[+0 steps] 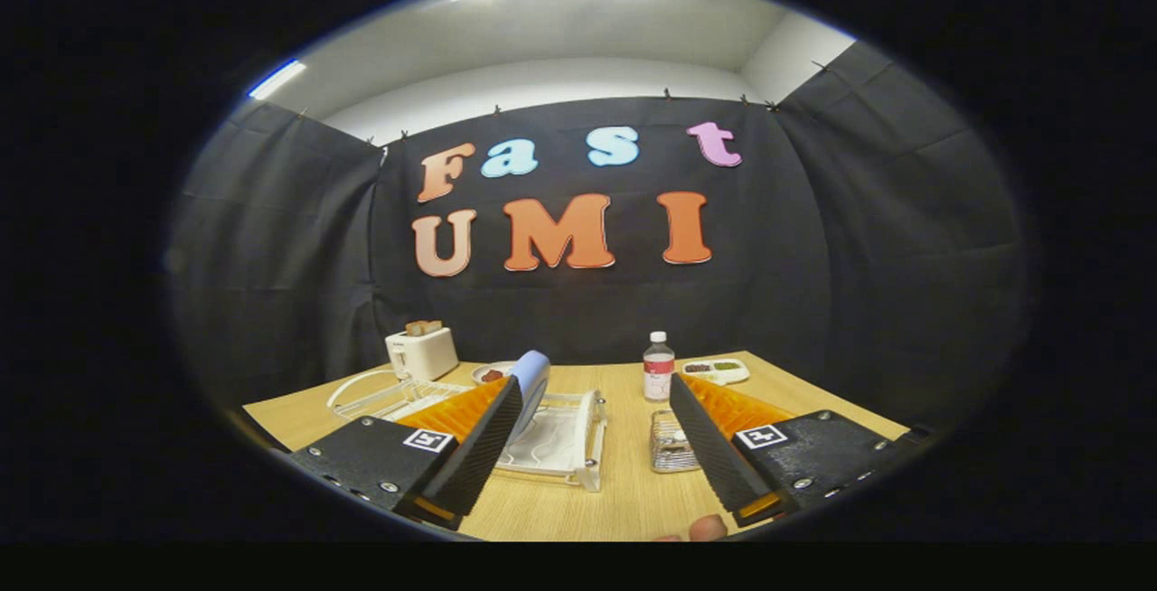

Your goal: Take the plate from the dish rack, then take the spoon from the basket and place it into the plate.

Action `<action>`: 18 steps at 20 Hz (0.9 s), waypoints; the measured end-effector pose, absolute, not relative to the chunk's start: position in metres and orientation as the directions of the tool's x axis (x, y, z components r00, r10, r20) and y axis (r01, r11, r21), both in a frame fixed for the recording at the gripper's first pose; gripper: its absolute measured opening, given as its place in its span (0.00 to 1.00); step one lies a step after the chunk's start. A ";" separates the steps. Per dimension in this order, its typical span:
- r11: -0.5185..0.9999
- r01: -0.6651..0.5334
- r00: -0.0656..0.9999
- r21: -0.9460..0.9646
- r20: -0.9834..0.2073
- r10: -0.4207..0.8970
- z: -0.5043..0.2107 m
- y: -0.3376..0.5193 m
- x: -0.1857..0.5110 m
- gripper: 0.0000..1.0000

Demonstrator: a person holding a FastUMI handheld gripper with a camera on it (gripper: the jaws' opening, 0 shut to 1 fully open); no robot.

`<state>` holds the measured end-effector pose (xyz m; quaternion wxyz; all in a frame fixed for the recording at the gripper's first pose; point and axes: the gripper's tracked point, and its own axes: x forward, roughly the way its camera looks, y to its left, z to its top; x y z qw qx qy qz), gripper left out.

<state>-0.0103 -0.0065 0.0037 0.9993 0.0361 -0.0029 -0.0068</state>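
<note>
So the gripper (597, 455) sits low over the wooden surface (624, 501) with its jaws spread wide, nothing between them but bare wood.

The plate (531, 383) is blue and stands on edge in the clear dish rack (560, 442), right up against the inner side of the left finger; I can't tell whether they actually touch. The rack sits ahead of the left finger and reaches partly into the gap.

The basket (671, 442) is a small metal wire one, just inside the right finger, and the finger covers part of it. I can't make out the spoon in there, too small and blocked.

Other stuff around:
- a clear bottle (658, 370) with a white cap, standing upright just beyond the basket
- a white tray (716, 370) with bits of food, further back on the right
- a white toaster (421, 352) with bread sticking out, back left
- a small dish (493, 373) with something red, between the toaster and the plate
- a white wire rack (380, 397) lying to the left of the dish rack

A fingertip (707, 529) pokes in near the base of the right finger.
</note>
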 end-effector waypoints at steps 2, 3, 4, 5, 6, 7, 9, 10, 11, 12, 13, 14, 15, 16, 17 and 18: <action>0.996 0.005 1.000 0.085 0.019 -0.007 0.009 -0.003 -0.015 0.98; 0.996 0.012 1.000 0.090 0.024 -0.014 0.010 -0.003 -0.016 0.98; 0.995 0.018 1.000 0.095 0.022 -0.020 0.009 -0.004 -0.015 0.97; 0.995 0.021 1.000 0.097 0.012 -0.022 0.008 -0.003 -0.013 0.97; 0.995 0.023 1.000 0.099 0.000 -0.023 0.005 -0.001 -0.012 0.98; 0.995 0.023 1.000 0.098 -0.008 -0.023 0.006 0.001 -0.010 0.98; 0.996 0.029 0.999 0.089 -0.021 -0.027 0.005 0.006 -0.003 0.98; 0.996 0.028 0.999 0.088 -0.029 -0.025 0.003 0.010 0.000 0.98; 0.995 0.021 0.999 0.094 -0.040 -0.017 0.001 0.016 0.004 0.98; 0.994 0.009 0.999 0.105 -0.054 -0.004 -0.002 0.023 0.010 0.98; 0.993 0.000 0.997 0.116 -0.071 0.009 -0.004 0.031 0.016 0.97; 0.993 -0.007 0.996 0.121 -0.090 0.018 -0.008 0.038 0.024 0.98; 0.993 -0.012 0.994 0.118 -0.108 0.025 -0.010 0.045 0.032 0.98; 0.994 -0.017 0.991 0.110 -0.127 0.031 -0.013 0.051 0.041 0.98; 0.995 -0.017 0.988 0.101 -0.150 0.032 -0.018 0.058 0.051 0.98; 0.995 -0.016 0.985 0.098 -0.172 0.033 -0.023 0.063 0.059 0.98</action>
